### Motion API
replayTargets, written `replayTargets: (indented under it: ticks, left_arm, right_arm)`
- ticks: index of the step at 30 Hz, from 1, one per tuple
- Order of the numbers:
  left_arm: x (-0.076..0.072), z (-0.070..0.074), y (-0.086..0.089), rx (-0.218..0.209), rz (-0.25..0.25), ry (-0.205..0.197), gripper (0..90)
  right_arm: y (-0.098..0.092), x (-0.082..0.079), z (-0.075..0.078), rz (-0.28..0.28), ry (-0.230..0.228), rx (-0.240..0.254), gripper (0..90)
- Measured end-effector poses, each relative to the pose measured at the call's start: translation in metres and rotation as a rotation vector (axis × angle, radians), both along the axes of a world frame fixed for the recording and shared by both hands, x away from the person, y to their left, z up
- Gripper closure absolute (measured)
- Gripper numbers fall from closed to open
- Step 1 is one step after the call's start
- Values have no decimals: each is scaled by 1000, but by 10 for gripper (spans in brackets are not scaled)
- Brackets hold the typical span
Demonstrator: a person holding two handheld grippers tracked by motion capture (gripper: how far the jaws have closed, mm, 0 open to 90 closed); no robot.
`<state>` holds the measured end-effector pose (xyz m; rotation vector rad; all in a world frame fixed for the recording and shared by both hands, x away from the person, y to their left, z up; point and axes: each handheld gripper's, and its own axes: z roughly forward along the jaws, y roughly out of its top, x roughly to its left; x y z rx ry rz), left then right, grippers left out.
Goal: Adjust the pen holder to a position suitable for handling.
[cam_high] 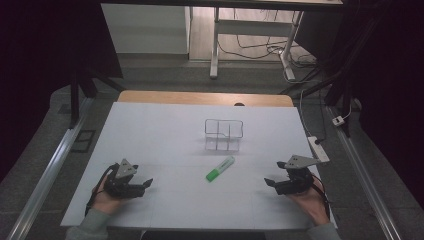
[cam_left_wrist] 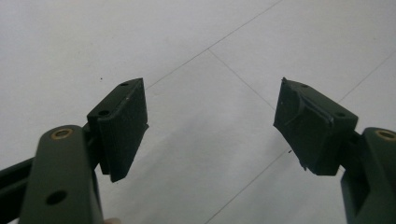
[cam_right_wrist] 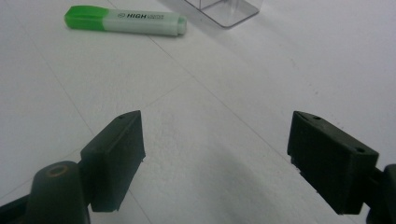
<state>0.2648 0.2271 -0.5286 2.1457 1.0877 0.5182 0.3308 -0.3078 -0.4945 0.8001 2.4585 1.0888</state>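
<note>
A green highlighter (cam_high: 220, 168) lies on the white table sheet (cam_high: 165, 125) near the middle, its green cap toward the front left. Behind it stands a clear plastic organiser (cam_high: 223, 134) with several compartments. My left gripper (cam_high: 148, 183) rests low at the front left, open, with bare sheet between its jaws (cam_left_wrist: 210, 121). At the front right my right gripper (cam_high: 268, 182) is open too, pointing left toward the highlighter (cam_right_wrist: 125, 20), which lies well ahead of its jaws. The organiser's corner (cam_right_wrist: 224, 11) shows beyond it.
A wooden table edge (cam_high: 205, 98) shows past the sheet. A white power strip (cam_high: 318, 148) and cables lie on the floor to the right. Metal rails (cam_high: 45, 175) run along both sides, and another desk's legs (cam_high: 215, 45) stand behind.
</note>
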Motion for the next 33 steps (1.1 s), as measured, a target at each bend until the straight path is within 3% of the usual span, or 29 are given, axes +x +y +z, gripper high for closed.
replayTargets:
  ticks: [8, 33]
  left_arm:
    - [-1, 2, -2, -14, -10, -6, 255]
    - [0, 1, -1, -8, -9, 0, 255]
  right_arm:
    - [-2, 0, -2, -11, -4, 10, 189]
    - [6, -1, -2, 27, 0, -10, 210]
